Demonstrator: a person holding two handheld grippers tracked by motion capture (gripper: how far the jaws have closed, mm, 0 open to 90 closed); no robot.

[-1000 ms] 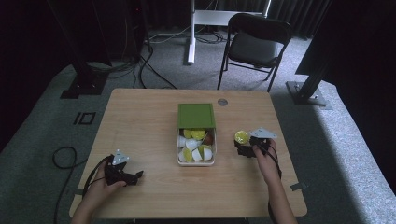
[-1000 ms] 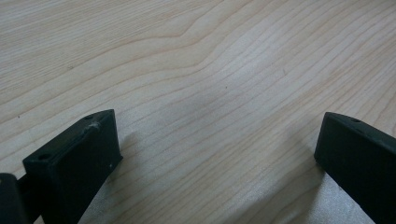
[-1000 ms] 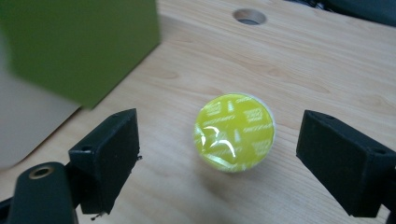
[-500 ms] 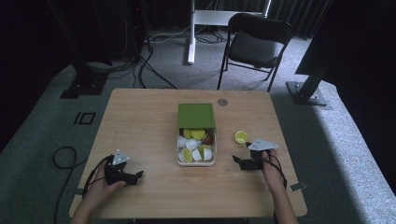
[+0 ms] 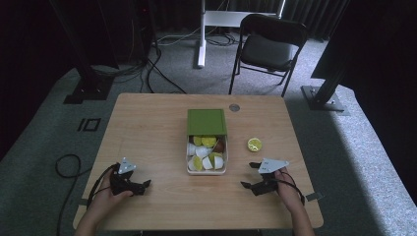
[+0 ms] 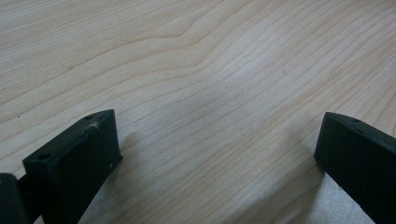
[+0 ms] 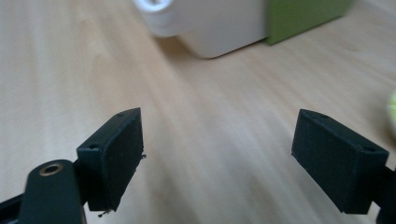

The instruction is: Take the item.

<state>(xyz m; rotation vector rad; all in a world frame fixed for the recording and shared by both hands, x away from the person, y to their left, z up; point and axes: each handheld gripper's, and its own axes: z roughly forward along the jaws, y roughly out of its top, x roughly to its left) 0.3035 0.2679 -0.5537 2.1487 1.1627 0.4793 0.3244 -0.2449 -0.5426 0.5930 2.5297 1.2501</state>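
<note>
We look along the right gripper (image 7: 217, 158), whose two black fingers (image 7: 114, 154) stand wide apart with nothing between them. Under and ahead of them lies the pale wooden counter (image 7: 219, 107). Beyond the fingers, well apart from both, we see the rounded corner of a white container (image 7: 219, 28), blurred. A green box (image 7: 303, 16) touches its side, past the right-hand finger. A yellow-green blur (image 7: 391, 112) sits just above that finger.
</note>
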